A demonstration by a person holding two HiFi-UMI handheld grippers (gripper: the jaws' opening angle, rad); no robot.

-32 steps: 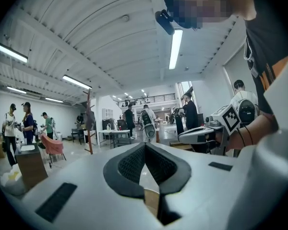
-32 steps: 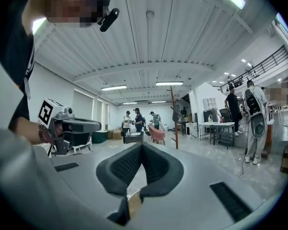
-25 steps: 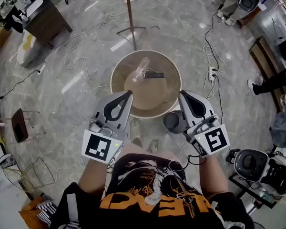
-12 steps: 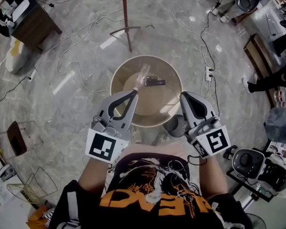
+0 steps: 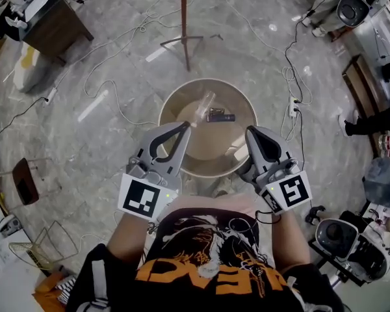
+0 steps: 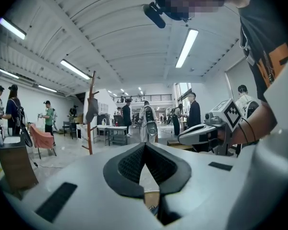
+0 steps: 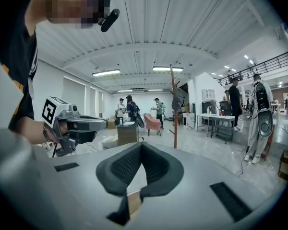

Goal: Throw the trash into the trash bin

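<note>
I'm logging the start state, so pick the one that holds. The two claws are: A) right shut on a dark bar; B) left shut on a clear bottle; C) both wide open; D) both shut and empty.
D: the left claw and the right claw each show pads meeting with nothing between; the clear bottle lies apart, ahead of them.

Nothing here reads cleanly. The black shirt (image 5: 211, 239) carries big orange lettering (image 5: 182, 277) across the chest, but in the head view it stands upside down and partly creased, so I cannot spell it out. The left cube (image 5: 145, 198) and right cube (image 5: 290, 191) bear black-and-white square code patterns, no letters or numbers.
</note>
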